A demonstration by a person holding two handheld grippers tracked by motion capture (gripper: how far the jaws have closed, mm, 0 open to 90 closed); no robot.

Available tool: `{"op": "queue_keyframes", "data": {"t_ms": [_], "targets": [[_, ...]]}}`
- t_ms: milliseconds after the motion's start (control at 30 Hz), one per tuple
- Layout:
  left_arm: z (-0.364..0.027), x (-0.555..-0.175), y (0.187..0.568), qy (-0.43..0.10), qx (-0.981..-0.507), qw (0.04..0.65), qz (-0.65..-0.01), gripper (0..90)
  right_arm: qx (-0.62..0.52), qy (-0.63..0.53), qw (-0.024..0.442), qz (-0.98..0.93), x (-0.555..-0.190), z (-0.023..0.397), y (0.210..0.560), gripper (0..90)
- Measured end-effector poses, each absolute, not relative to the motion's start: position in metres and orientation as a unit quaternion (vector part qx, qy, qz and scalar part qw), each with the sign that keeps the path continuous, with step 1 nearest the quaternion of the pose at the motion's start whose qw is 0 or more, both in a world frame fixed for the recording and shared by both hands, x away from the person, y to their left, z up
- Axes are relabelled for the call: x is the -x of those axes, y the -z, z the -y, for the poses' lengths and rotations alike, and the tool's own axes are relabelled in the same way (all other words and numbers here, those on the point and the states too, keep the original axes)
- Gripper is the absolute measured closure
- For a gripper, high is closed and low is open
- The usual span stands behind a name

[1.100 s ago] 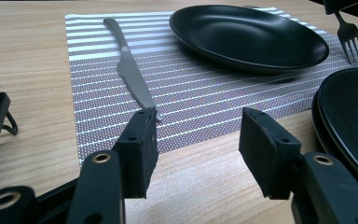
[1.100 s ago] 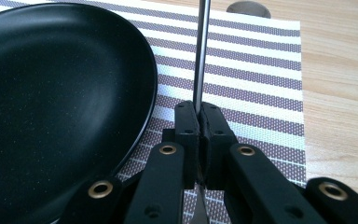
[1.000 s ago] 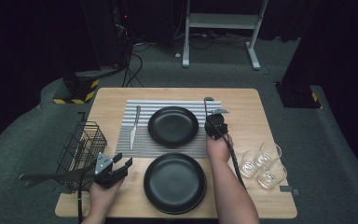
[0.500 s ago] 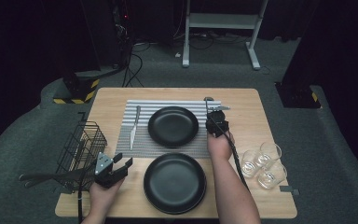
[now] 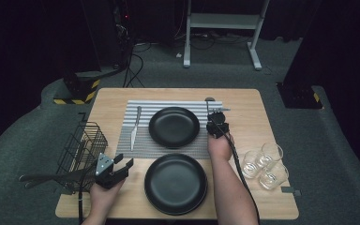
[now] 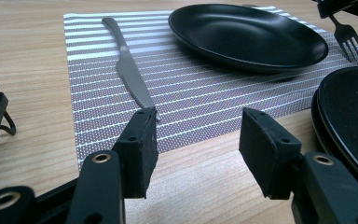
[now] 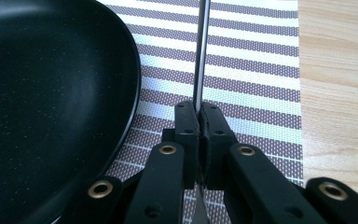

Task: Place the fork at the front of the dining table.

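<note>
My right gripper (image 5: 214,118) is shut on a metal fork (image 7: 201,51) over the right edge of the striped placemat (image 5: 140,140), beside the far black plate (image 5: 174,127). The fork's handle runs away from the jaws, and its tines (image 6: 347,33) point back toward the person. A second black plate (image 5: 176,183) lies on the bare wood near the front edge. A knife (image 5: 135,126) rests on the mat's left side. My left gripper (image 5: 125,161) hovers open at the front left with nothing between its jaws (image 6: 196,135), aimed at the knife (image 6: 130,74) and mat.
A black wire basket (image 5: 82,150) stands at the table's left edge with long utensils (image 5: 47,178) sticking out leftward. Three clear glasses (image 5: 262,164) cluster at the right. The wooden table (image 5: 248,108) ends close behind the mat.
</note>
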State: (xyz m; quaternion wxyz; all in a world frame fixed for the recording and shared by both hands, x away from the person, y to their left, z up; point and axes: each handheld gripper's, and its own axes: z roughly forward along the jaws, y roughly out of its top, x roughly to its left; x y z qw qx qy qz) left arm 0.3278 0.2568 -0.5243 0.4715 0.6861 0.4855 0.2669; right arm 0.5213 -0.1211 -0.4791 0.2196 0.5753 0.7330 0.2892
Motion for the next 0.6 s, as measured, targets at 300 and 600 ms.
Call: {"op": "queue_keyframes", "data": {"t_ms": [300,600], "targets": [[-0.256,-0.328,0.524,-0.265,-0.689,0.470,-0.483,46.8,-0.586,-0.280,0.211,-0.731,-0.527,0.120,0.490,86.9],[-0.256,-0.329,0.525,-0.265,-0.691,0.469,-0.482,46.8,-0.589,-0.269,0.208,-0.733,-0.530,0.120,0.497,86.8]]}}
